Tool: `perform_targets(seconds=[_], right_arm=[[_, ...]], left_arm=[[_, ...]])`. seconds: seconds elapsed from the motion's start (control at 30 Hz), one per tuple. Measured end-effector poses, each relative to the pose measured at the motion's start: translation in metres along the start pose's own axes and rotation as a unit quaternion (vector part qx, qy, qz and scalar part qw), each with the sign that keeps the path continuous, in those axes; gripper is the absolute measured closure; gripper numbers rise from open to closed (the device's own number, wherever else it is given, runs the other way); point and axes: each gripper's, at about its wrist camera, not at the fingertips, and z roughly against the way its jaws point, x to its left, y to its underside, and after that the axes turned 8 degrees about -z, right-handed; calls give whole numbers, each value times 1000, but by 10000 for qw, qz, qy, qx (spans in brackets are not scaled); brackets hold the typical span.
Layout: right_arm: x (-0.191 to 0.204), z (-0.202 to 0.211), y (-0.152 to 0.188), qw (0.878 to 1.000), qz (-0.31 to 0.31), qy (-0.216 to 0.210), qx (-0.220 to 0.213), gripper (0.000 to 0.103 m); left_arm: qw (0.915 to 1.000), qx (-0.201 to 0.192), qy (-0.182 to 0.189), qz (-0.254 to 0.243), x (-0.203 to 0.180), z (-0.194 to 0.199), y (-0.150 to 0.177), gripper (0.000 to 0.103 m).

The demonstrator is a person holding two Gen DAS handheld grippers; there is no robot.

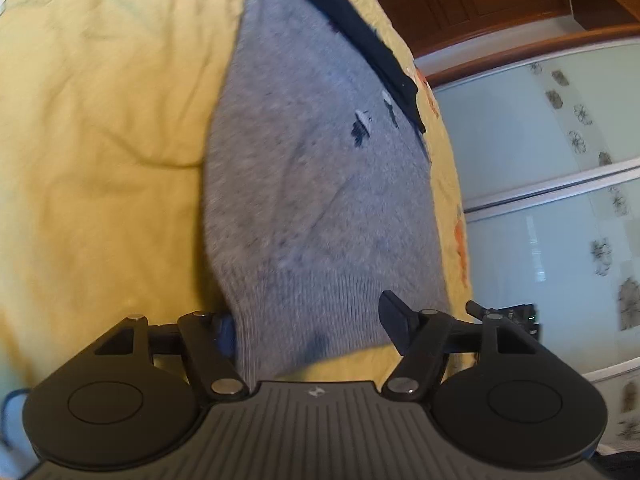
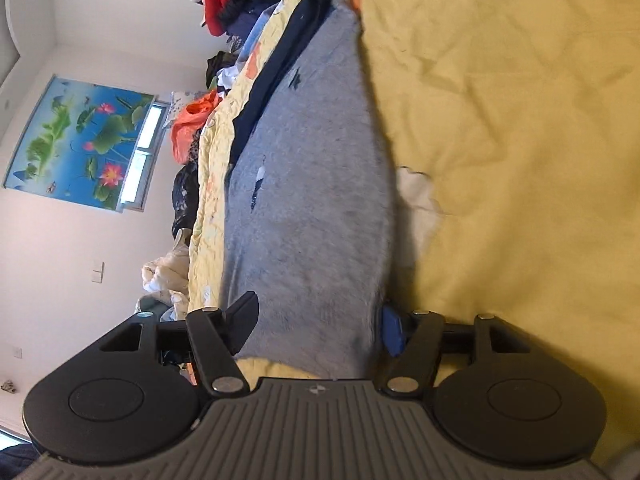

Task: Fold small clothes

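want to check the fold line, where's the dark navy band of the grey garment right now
The dark navy band runs along the grey garment's far edge on the yellow sheet: upper right in the left wrist view, upper left in the right wrist view, nearest the bed's edge.

The knitted garment (image 1: 312, 184) was heather grey with small navy-and-white motifs and a dark navy band (image 1: 360, 36) along one edge. The bedspread (image 1: 100, 120) was pale yellow with orange prints. The glass wardrobe doors (image 1: 532, 152) were mint-green, dotted with dark flowers.
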Motion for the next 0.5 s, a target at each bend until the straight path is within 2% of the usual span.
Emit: perform_targets(seconds=[0.03,0.1,0.13,0.17,0.2,0.33,0.5], right_arm=[[5,-6,-1,9999,64,69,48,40],[13,-16,1,9990,238,316,193,54],[15,-19,2,9981,312,451,295,70],[15,-20,4,9968,382,582,390,88],[14,-21,7,9953,472,720,455,91],[8,-11,15,9962,487,623,355,91],[16,3,11,9990,410,88,138,90]], left_arm=[[9998,-1,-122,-156,-7,-3,0,36],[9981,78,-471,-389,-16,-6,2,62],[9967,222,-627,-474,-17,-9,2,84],[9954,311,-762,-499,-14,-9,4,97],[9951,315,-781,-510,-11,-8,5,97],[9952,298,-730,-573,-9,0,4,97],[9961,103,-356,-799,-21,10,-10,97]])
